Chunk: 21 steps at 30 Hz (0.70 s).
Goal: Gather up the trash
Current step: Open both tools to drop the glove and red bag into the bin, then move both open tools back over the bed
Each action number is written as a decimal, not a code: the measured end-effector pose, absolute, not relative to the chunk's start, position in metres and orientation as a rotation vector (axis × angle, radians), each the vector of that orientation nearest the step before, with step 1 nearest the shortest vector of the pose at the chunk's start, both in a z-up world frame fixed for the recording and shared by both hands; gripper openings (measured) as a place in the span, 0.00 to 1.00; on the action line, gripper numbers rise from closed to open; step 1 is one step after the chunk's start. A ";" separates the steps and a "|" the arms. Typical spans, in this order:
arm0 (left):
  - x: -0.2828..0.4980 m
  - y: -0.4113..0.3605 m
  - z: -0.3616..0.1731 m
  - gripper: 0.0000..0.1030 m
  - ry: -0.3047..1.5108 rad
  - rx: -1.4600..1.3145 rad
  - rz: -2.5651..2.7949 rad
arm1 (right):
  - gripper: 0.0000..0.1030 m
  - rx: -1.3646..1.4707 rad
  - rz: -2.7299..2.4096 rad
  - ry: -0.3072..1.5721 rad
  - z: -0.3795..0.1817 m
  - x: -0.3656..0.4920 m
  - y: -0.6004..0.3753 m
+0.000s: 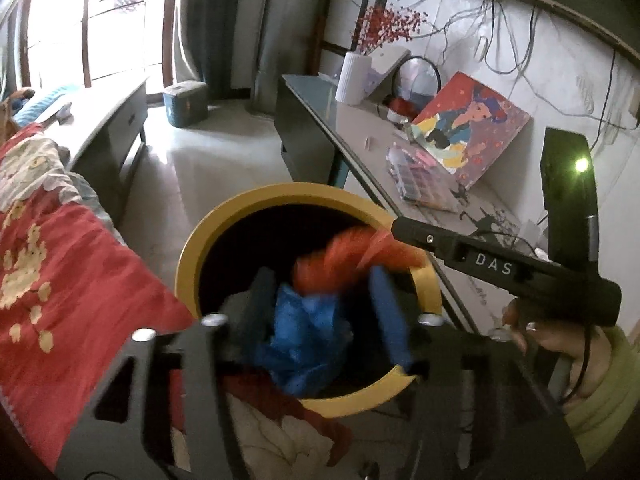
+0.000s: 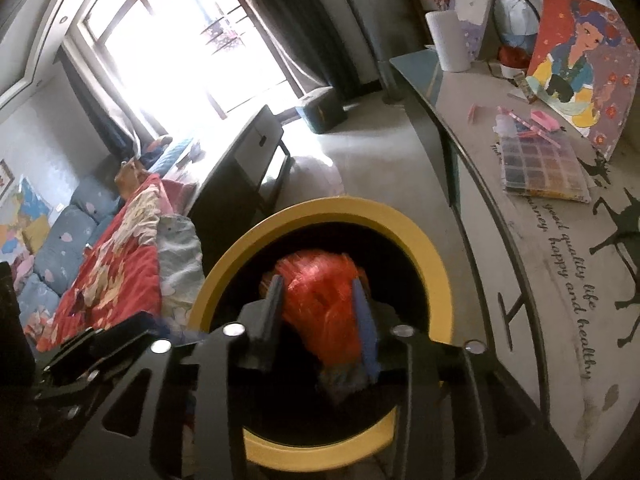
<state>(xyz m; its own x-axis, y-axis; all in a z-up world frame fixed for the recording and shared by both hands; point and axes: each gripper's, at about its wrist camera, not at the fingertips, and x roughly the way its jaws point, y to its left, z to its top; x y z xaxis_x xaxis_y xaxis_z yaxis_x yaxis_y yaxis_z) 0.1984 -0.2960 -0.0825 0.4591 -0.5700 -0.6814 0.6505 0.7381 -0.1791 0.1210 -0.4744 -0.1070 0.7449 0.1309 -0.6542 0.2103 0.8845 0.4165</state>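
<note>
Two pieces of trash sit between parted jaws, both over the mouth of the yellow bin (image 1: pixel 188 264). The left gripper (image 1: pixel 324 312) stands about half open around a crumpled blue bag (image 1: pixel 304 332), its pads apparently clear of the plastic. The right gripper (image 2: pixel 320 300) brackets an orange-red bag (image 2: pixel 320 280) with a narrower gap; whether the pads grip it I cannot tell. Both bags look released or nearly so, so this drop seems almost done. Beyond lie a red quilt (image 1: pixel 72 264) and a cluttered desk (image 2: pixel 520 240); remaining trash isn't visible.
</note>
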 end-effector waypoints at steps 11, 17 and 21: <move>0.187 -0.281 -0.059 0.89 0.714 0.074 -0.732 | 0.63 0.462 -0.069 0.700 -0.095 0.117 -0.468; 0.179 -0.269 -0.051 0.89 0.678 0.064 -0.693 | 0.67 0.445 -0.055 0.678 -0.086 0.116 -0.460; 0.173 -0.257 -0.045 0.89 0.650 0.063 -0.654 | 0.68 0.440 -0.042 0.665 -0.080 0.115 -0.454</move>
